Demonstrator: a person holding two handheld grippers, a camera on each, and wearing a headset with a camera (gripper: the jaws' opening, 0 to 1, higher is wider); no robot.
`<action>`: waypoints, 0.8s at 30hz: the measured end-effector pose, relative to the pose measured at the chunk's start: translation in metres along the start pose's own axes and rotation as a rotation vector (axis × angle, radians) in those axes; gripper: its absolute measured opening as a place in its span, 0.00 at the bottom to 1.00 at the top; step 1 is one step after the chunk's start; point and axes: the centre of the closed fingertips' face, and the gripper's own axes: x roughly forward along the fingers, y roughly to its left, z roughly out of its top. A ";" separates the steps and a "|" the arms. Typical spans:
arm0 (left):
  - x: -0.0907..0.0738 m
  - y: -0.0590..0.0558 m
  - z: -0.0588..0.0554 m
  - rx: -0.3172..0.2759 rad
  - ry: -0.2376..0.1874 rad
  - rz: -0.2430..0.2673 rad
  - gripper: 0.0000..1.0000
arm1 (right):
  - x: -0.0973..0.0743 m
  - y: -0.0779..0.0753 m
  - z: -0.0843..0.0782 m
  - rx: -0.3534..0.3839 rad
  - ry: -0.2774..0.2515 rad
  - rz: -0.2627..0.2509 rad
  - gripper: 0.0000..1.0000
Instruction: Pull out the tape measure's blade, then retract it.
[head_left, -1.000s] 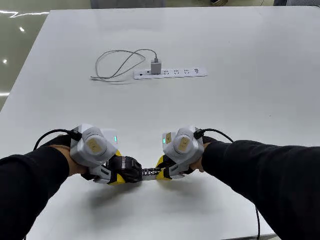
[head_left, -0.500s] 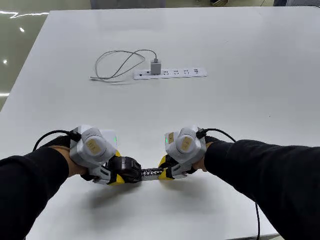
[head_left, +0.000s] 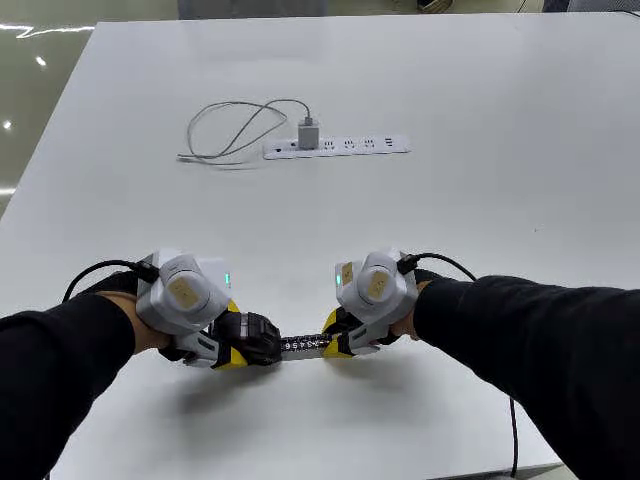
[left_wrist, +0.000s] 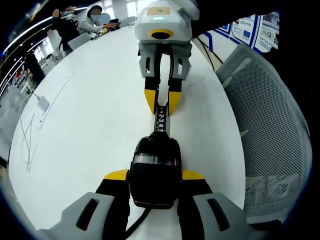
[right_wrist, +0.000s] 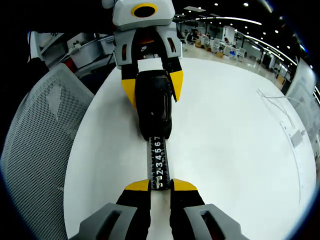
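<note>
A black tape measure case (head_left: 252, 337) (left_wrist: 155, 170) (right_wrist: 154, 107) is held between the yellow-tipped fingers of my left gripper (head_left: 232, 345) (left_wrist: 155, 175), which is shut on it just above the white table (head_left: 400, 90). A short stretch of numbered blade (head_left: 304, 344) (left_wrist: 161, 120) (right_wrist: 158, 162) runs from the case to my right gripper (head_left: 335, 343) (right_wrist: 159, 185), which is shut on the blade's end. The two grippers face each other near the table's front edge, a small gap apart.
A white power strip (head_left: 337, 146) with a plugged-in charger (head_left: 307, 133) and a looped grey cable (head_left: 235, 128) lies at mid-table. A grey mesh chair (left_wrist: 265, 135) (right_wrist: 37, 135) stands by the table's near edge. People sit at the far end in the left gripper view.
My right gripper has moved a little to the right, away from the case, and more of the numbered blade shows between the grippers. The left gripper has held still.
</note>
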 end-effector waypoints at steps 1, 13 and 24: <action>0.000 0.000 0.000 0.000 0.000 0.000 0.31 | 0.000 0.000 0.000 0.000 0.002 0.000 0.10; 0.000 0.000 0.000 -0.002 0.004 -0.001 0.31 | -0.003 -0.001 -0.006 -0.004 0.010 -0.001 0.10; 0.000 0.000 0.000 -0.004 0.002 0.002 0.31 | -0.008 -0.002 -0.011 0.004 0.012 0.000 0.10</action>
